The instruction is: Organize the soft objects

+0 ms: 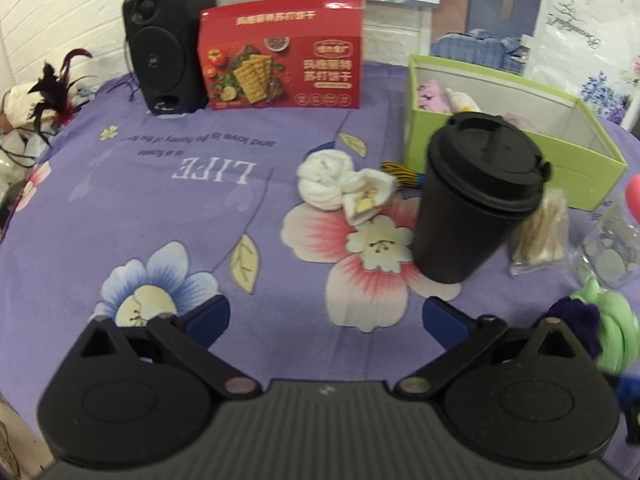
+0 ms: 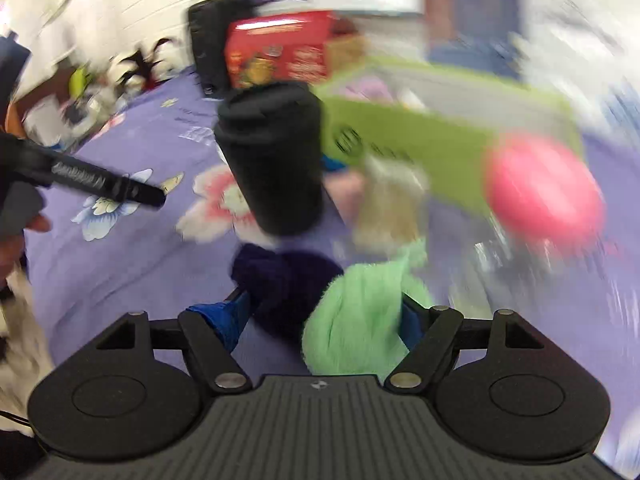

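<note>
Left tool (image 1: 326, 316) wide open, empty, right tool (image 2: 324, 312) gripping green-navy bundle (image 2: 352, 320), black cup (image 2: 272, 160) ahead.

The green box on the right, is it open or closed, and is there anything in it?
Open. The green box has no lid on, so its white inside shows. A lilac cloth and a pale soft item lie in its far corner.

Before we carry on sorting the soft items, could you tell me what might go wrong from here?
The right gripper holds the green-and-navy cloth bundle near its edge; it may slip. The black cup stands between it and the green box and could be knocked over. The view is motion-blurred, suggesting a fast move.
</note>
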Available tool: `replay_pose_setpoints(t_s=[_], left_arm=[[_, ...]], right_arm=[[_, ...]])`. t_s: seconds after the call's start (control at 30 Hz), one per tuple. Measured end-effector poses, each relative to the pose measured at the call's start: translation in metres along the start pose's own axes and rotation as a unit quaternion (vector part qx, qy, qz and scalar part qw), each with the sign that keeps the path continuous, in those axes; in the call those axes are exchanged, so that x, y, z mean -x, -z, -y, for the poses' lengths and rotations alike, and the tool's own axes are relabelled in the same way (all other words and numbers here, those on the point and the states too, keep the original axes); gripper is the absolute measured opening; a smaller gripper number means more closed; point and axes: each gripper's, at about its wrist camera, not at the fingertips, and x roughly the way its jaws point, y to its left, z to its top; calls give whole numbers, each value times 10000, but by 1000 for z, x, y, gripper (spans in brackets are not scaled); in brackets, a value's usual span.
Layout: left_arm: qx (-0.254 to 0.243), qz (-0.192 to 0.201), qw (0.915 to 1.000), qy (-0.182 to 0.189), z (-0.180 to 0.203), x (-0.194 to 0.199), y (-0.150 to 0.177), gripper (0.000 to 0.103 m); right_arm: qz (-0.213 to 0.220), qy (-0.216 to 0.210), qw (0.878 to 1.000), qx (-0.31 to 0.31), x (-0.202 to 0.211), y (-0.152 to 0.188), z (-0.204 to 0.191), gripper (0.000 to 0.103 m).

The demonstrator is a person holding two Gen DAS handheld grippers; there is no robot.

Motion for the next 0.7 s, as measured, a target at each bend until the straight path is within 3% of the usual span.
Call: replay_pose_setpoints(t_s=[0.13,0.33,0.57,0.7], left_arm=[[-168,-9,9997,174,13,2,7,102],[-363,20,9989,295,24,12,17,102],[-273,97,9992,292,14,25,23,102],[-244,48,9992,309,11,25,24,102]], right_arm=[[-156,599,9968,-513,36,45,11,60],[563,909,9883,-1083,73,58,12,60],[877,1320,9805,-1161,37,28,10,60],[552,1310,9781,-1518,-4,13,16,61]])
